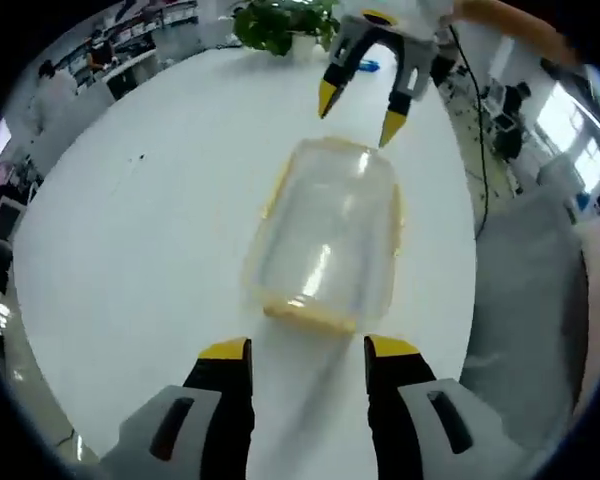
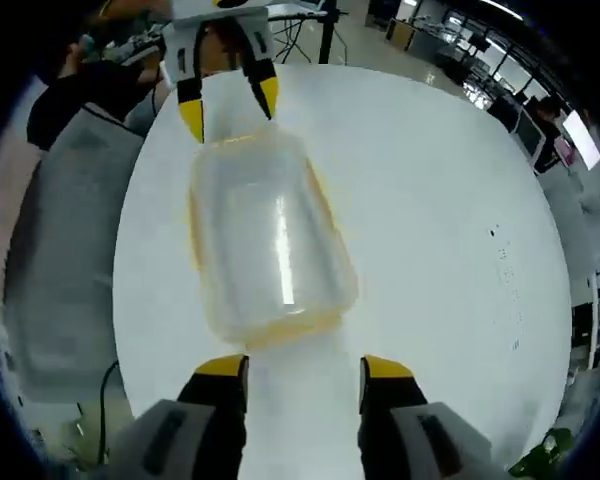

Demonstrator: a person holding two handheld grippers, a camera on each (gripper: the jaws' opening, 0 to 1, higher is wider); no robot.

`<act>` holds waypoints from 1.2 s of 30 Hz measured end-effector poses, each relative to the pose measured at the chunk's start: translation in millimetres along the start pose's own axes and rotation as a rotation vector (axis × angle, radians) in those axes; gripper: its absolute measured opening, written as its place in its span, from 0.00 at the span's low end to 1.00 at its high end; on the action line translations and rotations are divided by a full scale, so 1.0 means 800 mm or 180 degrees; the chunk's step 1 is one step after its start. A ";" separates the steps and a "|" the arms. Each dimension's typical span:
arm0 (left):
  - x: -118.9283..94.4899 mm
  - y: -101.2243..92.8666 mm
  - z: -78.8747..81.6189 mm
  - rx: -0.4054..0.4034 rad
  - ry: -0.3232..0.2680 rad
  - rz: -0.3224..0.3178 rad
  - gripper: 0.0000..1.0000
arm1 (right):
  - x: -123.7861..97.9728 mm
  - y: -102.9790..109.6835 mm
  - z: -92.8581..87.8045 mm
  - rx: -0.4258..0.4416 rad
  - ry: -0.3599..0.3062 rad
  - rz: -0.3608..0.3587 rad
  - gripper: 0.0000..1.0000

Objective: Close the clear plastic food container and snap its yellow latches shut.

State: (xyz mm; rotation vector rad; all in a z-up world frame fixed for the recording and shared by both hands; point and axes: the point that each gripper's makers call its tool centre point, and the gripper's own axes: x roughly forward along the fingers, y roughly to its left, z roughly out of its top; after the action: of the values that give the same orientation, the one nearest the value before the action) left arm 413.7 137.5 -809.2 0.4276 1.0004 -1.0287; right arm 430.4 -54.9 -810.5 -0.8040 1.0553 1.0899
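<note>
Left gripper (image 1: 307, 349) sits low at the near short end of the clear plastic food container (image 1: 327, 235), jaws spread wide, holding nothing, tips just short of its yellow-edged rim. Right gripper (image 2: 303, 367) faces it from the opposite end, likewise wide open and empty, close to the container's end. Container rests mid-way between them on the round white surface (image 1: 160, 220), blurred; no legible writing; potted plant (image 1: 280, 22) at the far edge.
</note>
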 end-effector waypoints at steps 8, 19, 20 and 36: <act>0.008 -0.004 0.013 -0.0541 -0.0407 0.0127 0.36 | 0.008 0.016 0.008 0.0865 -0.0364 0.0080 0.38; 0.020 -0.008 0.009 -0.1212 -0.0595 0.0053 0.32 | 0.025 0.028 0.026 0.1874 -0.0905 0.0432 0.36; 0.021 -0.008 0.009 -0.1237 -0.0600 0.0043 0.31 | 0.026 0.027 0.026 0.1907 -0.0915 0.0439 0.36; 0.027 -0.010 0.011 -0.1381 -0.0576 0.0045 0.30 | 0.031 0.029 0.033 0.2064 -0.0621 0.0615 0.35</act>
State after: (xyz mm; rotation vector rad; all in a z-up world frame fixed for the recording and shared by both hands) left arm 414.4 116.7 -822.0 -0.0153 1.0212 -0.7926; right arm 417.8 -16.8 -826.2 -0.0776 1.2363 0.8802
